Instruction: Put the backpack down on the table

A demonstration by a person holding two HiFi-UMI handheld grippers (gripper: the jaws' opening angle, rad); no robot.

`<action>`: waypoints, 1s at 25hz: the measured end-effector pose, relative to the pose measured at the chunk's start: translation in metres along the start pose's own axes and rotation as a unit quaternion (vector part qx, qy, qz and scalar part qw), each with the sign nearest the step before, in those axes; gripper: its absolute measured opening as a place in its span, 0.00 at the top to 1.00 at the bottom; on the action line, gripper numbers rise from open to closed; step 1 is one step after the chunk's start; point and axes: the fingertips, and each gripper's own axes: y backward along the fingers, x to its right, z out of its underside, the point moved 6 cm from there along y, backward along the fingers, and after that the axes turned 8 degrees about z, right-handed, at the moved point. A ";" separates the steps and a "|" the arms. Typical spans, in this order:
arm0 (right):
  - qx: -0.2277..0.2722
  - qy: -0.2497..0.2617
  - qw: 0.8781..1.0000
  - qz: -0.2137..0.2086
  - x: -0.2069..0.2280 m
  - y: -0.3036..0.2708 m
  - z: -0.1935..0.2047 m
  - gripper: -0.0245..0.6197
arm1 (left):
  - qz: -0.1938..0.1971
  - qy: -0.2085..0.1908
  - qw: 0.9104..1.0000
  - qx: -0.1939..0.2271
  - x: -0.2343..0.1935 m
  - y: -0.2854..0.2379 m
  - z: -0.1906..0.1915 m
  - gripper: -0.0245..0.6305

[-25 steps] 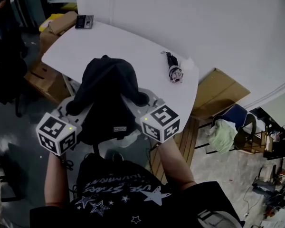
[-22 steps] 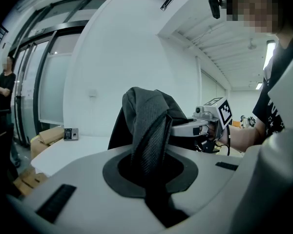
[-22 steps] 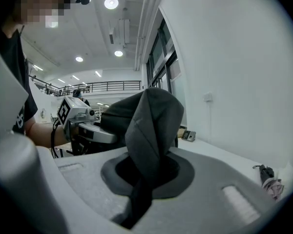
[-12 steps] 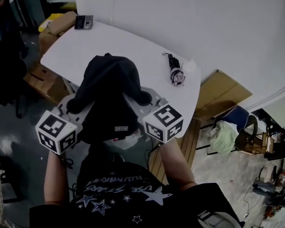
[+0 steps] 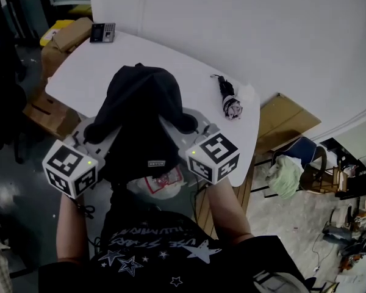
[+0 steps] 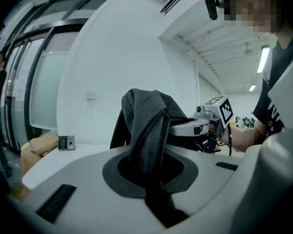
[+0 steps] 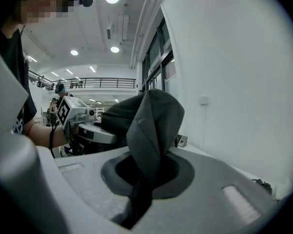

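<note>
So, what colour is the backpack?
The backpack is black; the head view shows it best.

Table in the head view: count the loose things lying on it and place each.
2. A small keypad device at the table's far left corner; a folded umbrella near its right edge. The backpack, held over the near edge, may hide others.

The backpack (image 5: 140, 118) is black, soft and slumped, hanging upright between the two pairs of jaws. Its mesh strap (image 6: 149, 130) rises out of the closed jaws of the left gripper (image 6: 154, 179), its plain strap (image 7: 151, 130) out of those of the right gripper (image 7: 141, 179). The body bulges ahead of the jaws, over the near edge of the white table (image 5: 97, 66). Contact with the table cannot be told.
</note>
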 end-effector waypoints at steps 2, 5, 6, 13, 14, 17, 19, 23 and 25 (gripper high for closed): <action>-0.002 0.000 1.000 0.012 0.002 -0.016 -0.003 0.92 | 0.013 0.002 1.000 0.003 -0.021 -0.002 -0.001 0.89; -0.004 -0.003 1.000 0.031 0.006 -0.044 -0.011 0.92 | 0.031 0.000 1.000 0.003 -0.056 -0.005 -0.006 0.89; -0.005 -0.005 0.999 0.038 0.008 -0.053 -0.014 0.92 | 0.038 0.000 0.999 0.002 -0.067 -0.006 -0.008 0.89; -0.004 -0.005 0.997 0.081 0.013 -0.103 -0.039 0.92 | 0.085 -0.002 0.996 0.008 -0.133 -0.008 -0.027 0.89; -0.001 -0.004 0.996 0.086 0.015 -0.108 -0.042 0.92 | 0.091 -0.004 0.996 0.015 -0.141 -0.009 -0.030 0.89; 0.007 0.006 0.995 0.103 0.022 -0.125 -0.050 0.92 | 0.104 -0.016 0.994 0.033 -0.165 -0.016 -0.036 0.89; 0.010 0.014 0.993 0.116 0.030 -0.139 -0.055 0.92 | 0.108 -0.026 0.993 0.037 -0.182 -0.023 -0.040 0.89; 0.003 0.023 0.990 0.140 0.049 -0.167 -0.056 0.92 | 0.119 -0.031 0.992 0.036 -0.215 -0.045 -0.042 0.89; 0.002 0.027 0.988 0.149 0.057 -0.180 -0.055 0.92 | 0.127 -0.032 0.991 0.037 -0.230 -0.053 -0.041 0.89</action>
